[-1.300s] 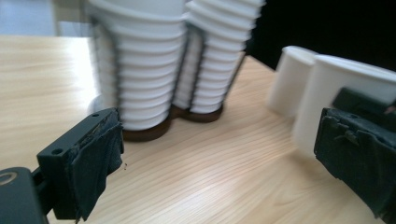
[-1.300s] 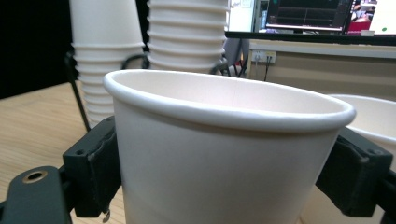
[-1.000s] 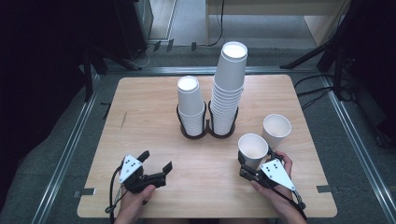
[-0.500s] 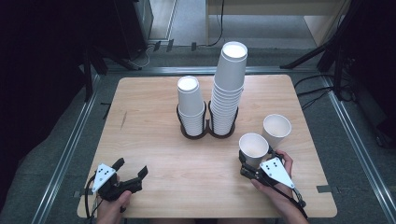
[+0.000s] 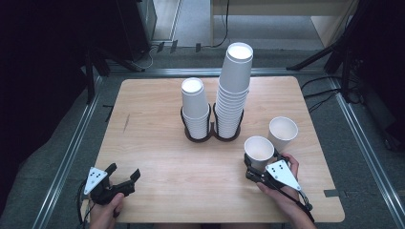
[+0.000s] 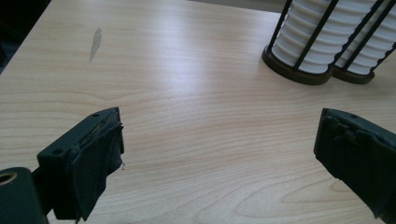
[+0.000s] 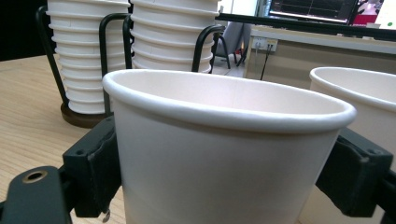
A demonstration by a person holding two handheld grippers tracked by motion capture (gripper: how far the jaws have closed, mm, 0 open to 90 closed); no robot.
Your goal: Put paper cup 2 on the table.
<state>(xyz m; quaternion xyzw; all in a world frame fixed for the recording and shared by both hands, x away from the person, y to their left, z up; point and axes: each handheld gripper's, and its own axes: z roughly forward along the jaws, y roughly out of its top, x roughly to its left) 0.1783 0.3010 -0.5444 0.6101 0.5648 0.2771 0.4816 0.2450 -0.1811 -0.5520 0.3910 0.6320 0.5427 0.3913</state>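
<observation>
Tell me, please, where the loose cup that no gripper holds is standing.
In the high view the loose cup stands upright at the table's right side, just behind and right of the cup in the right gripper.

The paper cups (image 5: 258, 151) are plain white. They stand on a pale wood-grain bench (image 5: 157, 124). The cup holder (image 5: 211, 134) is black wire on dark brown bases.

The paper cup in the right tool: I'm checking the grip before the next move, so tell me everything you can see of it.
The paper cup is plain white, paper by the look of it, with a rolled rim and tapered wall, and stands upright, mouth up. What shows of its inside is empty. It is at the table's near right, clamped between the right tool's black pads, which press its wall on both sides below the rim. A second cup stands close behind it; whether they touch is unclear.
</observation>
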